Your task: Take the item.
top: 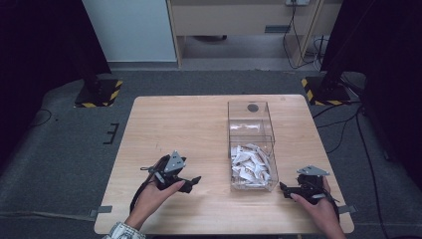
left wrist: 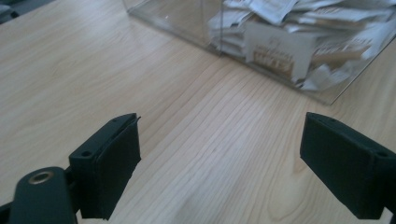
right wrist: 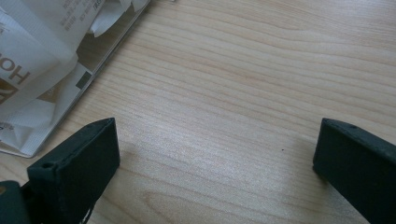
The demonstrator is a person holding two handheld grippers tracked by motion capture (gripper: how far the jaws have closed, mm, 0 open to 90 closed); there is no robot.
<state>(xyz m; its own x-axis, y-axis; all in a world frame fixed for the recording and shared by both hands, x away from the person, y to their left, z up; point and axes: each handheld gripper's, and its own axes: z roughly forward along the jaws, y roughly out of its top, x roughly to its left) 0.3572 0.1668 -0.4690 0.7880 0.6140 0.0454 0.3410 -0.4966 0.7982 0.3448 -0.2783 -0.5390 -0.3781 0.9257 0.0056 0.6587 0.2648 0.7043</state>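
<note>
- The table point(top: 199, 124) is pale wood with a smooth, matt grain.
- The box point(top: 251, 119) is clear, glossy plastic.
- The sachets point(top: 251, 162) look like white paper.
- The left gripper point(left wrist: 219, 158) and right gripper point(right wrist: 215, 168) have matt black pads.
- The floor point(top: 59, 149) is grey carpet.

left gripper point(top: 193, 181): black, grey triangular plate | right gripper point(top: 284, 188): same | sleeve point(top: 121, 232): plaid

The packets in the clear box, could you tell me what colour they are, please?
The packets are white with some tan printing, seen best in the left gripper view.
</note>
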